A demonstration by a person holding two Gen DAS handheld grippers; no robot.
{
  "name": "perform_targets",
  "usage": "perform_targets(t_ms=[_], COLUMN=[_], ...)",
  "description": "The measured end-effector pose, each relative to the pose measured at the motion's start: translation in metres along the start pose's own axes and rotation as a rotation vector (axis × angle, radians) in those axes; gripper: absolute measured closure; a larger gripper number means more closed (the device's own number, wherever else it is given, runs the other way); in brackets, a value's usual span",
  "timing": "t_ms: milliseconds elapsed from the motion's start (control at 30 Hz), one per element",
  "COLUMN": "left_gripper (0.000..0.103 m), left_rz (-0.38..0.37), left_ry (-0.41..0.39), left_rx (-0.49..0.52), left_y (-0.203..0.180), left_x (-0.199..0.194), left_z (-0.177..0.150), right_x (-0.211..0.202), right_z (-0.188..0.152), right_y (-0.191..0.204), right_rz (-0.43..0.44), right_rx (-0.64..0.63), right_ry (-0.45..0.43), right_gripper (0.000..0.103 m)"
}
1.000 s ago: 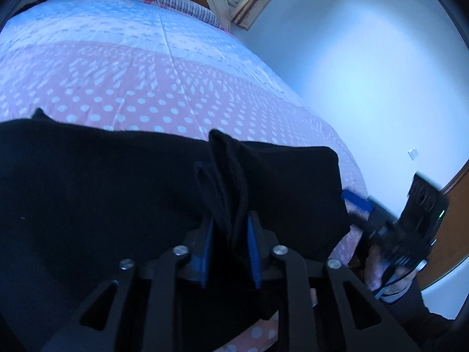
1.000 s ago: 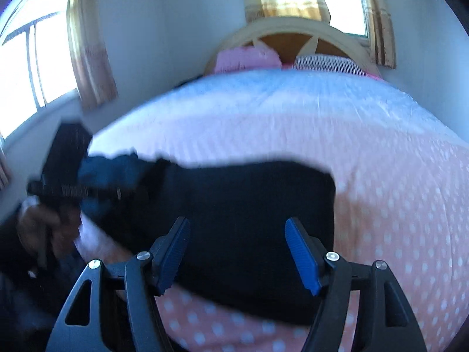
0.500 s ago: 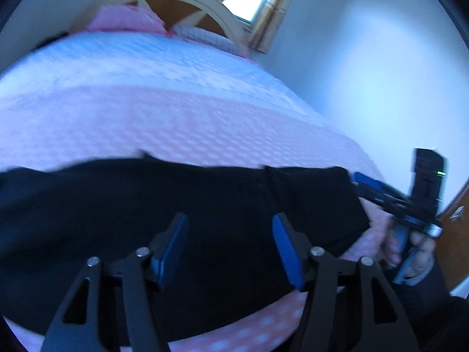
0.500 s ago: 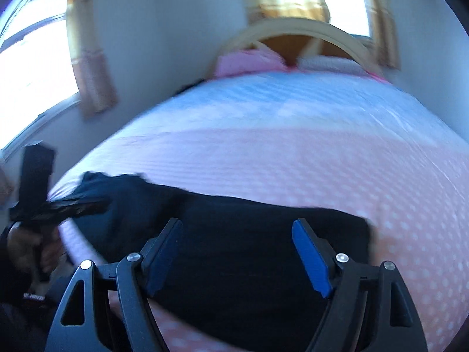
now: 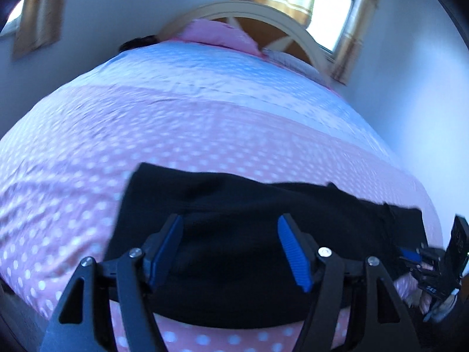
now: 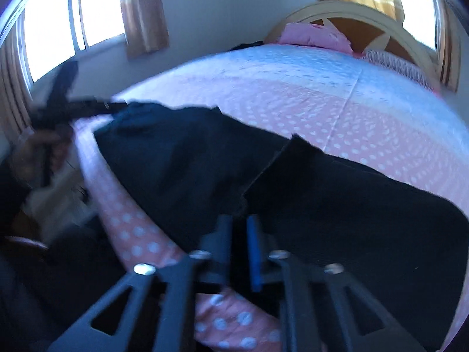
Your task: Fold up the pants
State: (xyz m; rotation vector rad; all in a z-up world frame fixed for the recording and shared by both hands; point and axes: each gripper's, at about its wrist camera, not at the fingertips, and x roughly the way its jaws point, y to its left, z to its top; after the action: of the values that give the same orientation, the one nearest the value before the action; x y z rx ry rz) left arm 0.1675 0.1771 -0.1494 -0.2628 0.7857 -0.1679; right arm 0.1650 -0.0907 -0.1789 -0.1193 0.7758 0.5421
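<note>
Two grippers: right gripper [image 6: 238,231] pinching pants [image 6: 337,202], left gripper [image 5: 231,252] spread above

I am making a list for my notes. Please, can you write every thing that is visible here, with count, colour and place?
pants: one, black, near edge of bed
quilt: one, pink and pale blue, white dots, covers bed
pillows: two, one pink, one striped, at headboard
headboard: one, cream and brown, far end
curtains: beige, at windows
left hand-held gripper: open, above pants
right hand-held gripper: shut on pants edge
</note>
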Motion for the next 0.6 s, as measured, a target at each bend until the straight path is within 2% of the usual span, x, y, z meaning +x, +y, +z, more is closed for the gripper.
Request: perform_targets(t_ms=[100,167,233,267,333,433,500,600], left_gripper=[0.033,0.033,0.033,0.033,0.03,0.024,0.023,0.023], left_rz=[0.02,0.027,0.055,0.083,0.137,0.196,0.23,0.209], left_ry=[-0.014,-0.029,-0.049,-0.061,-0.063,-0.072,-0.066,-0.032], left_rx=[-0.016,-0.019,-0.011,0.0,0.011,0.009,0.009,-0.011], left_y=[0.007,0.011,0.015,0.018,0.025,0.04,0.048,0.059], left_x=[-0.007,-0.011,-0.013,-0.013,-0.013,-0.013,-0.008,0.0], left_z=[0.003,0.006,0.009,0.01,0.009,0.008,0.006,0.0], right_x=[-0.019,-0.022,-0.008,0.008,0.013,0.0,-0.009,0.006], right_z=[0.004,0.001,-0.007,-0.015,-0.018,-0.013,-0.014,-0.022], right_y=[0.0,0.003,0.007,0.011,0.016,0.02,0.022,0.024], right_rz=[-0.002,0.001,-0.027,-0.036,-0.065,-0.047,-0.032,-0.054], right_rx=[-0.001,-0.012,-0.059,-0.087,-0.11,-0.116,-0.124,-0.135], right_ry=[-0.041,-0.036,0.0,0.051,0.025,0.005,-0.041,0.017], right_gripper=[0.097,0.097,0.097,0.096,0.095,0.069,0.042,0.039])
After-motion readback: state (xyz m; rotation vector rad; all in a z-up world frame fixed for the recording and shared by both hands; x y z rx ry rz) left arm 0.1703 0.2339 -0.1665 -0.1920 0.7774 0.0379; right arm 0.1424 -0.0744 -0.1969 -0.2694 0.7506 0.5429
